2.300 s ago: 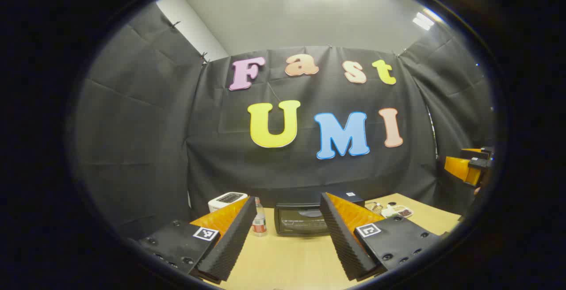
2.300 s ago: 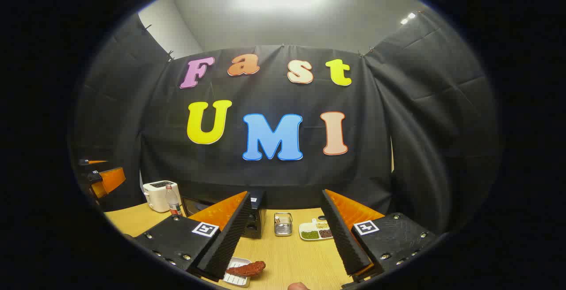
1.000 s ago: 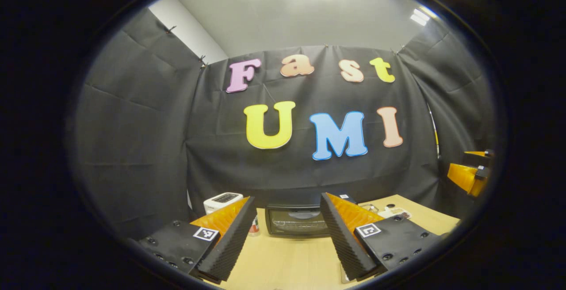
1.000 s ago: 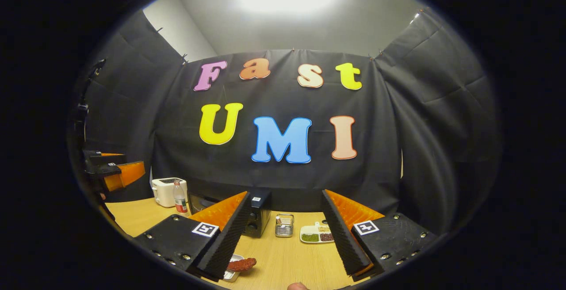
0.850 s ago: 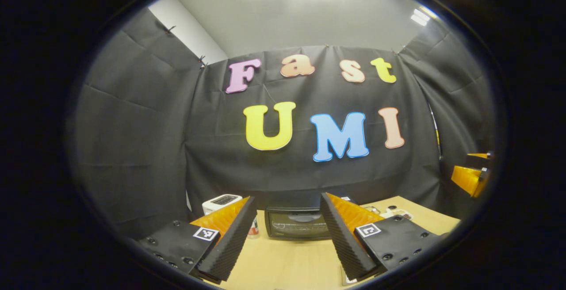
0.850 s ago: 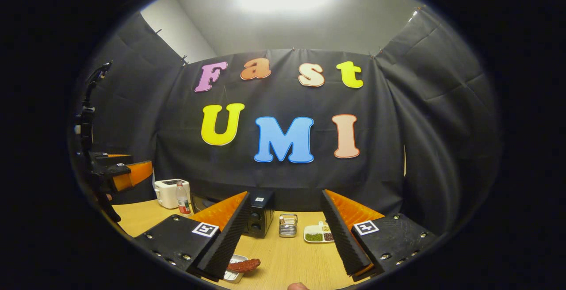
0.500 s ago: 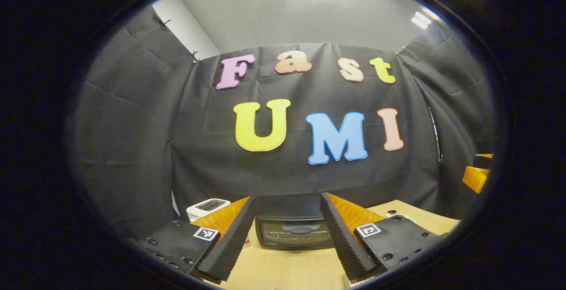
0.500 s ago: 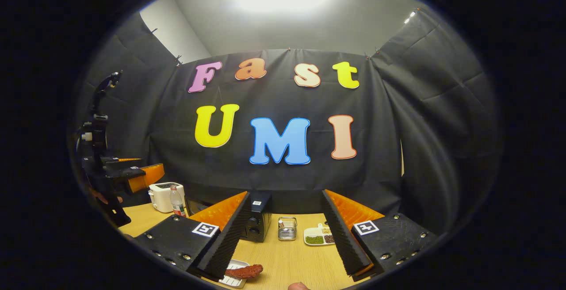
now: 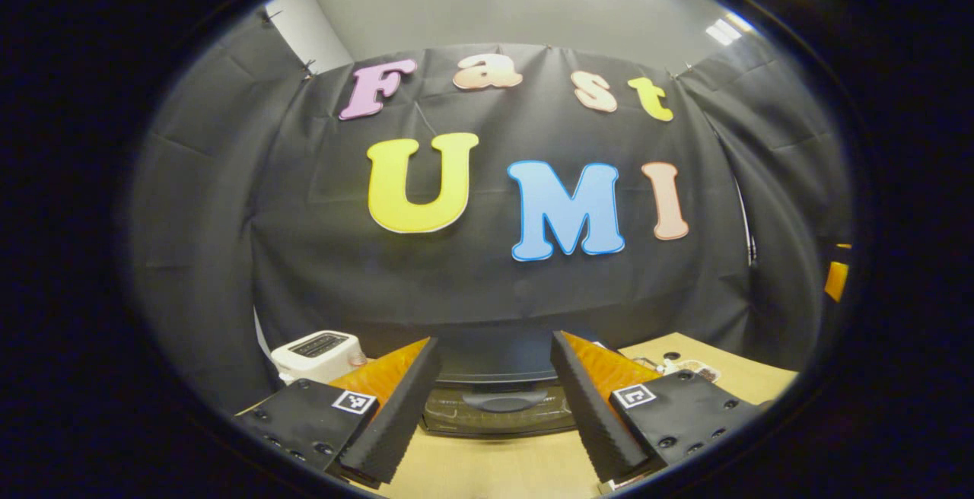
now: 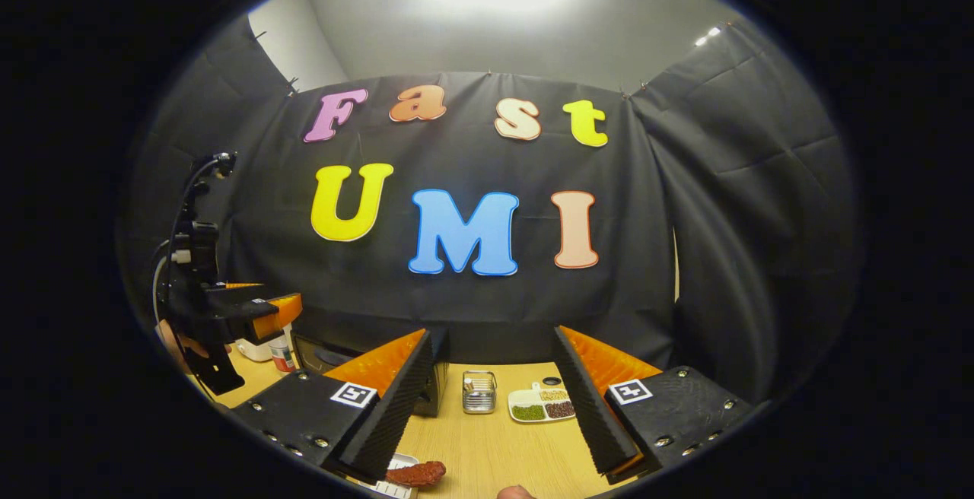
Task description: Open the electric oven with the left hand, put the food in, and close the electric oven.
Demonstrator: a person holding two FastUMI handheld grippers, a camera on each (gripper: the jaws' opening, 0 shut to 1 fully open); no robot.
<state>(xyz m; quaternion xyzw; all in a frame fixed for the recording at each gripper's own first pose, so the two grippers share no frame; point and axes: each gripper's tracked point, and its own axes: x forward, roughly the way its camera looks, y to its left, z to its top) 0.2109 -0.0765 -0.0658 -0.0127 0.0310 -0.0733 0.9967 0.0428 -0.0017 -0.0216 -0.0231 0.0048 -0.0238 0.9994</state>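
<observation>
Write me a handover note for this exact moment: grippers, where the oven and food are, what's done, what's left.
Left gripper: open, holding nothing, lined up in front of the electric oven, not touching it as far as I can tell.
Right gripper: open, holding nothing, above the wooden table.
The oven door looks shut; its handle sits between the left fingers in the left gripper view.
Food: a reddish-brown piece on a small tray at the near table edge, by the right gripper.
Done: approach to the oven only.
Left: pull the door open with the left gripper, put the food in, close the door.
</observation>
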